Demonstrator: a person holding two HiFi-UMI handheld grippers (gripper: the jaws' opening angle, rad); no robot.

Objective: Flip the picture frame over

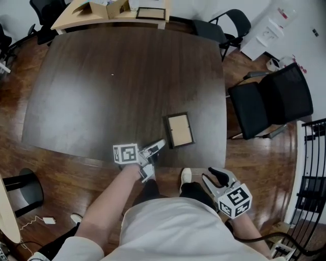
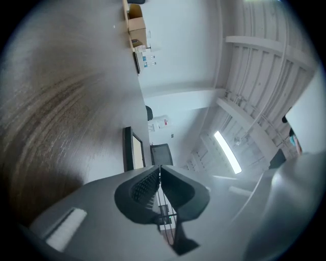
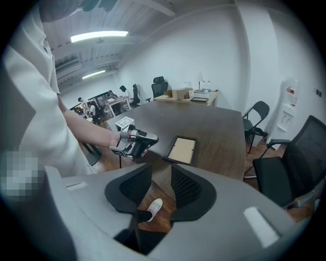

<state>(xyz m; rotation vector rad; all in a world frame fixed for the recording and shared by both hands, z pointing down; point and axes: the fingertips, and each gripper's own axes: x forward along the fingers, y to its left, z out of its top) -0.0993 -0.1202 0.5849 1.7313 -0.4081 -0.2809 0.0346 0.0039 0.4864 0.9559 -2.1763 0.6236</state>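
Observation:
A black picture frame [image 1: 179, 130] lies flat near the front right corner of the dark wooden table [image 1: 102, 86], its tan panel facing up. My left gripper [image 1: 160, 146] lies level at the table's front edge with its tips just short of the frame's near left corner. Its jaws are shut with nothing between them [image 2: 160, 167], and the frame [image 2: 131, 151] shows just ahead. My right gripper [image 1: 213, 174] hangs off the table over the floor, pointing down. Its jaws [image 3: 162, 171] stand open and empty, with the frame [image 3: 183, 150] and the left gripper [image 3: 133, 142] ahead of it.
A black office chair [image 1: 272, 99] stands right of the table and another [image 1: 226, 25] at the far right corner. A light wooden table [image 1: 84, 18] at the back carries boxes and another frame [image 1: 151, 12]. A shoe [image 1: 186, 176] stands on the wood floor below.

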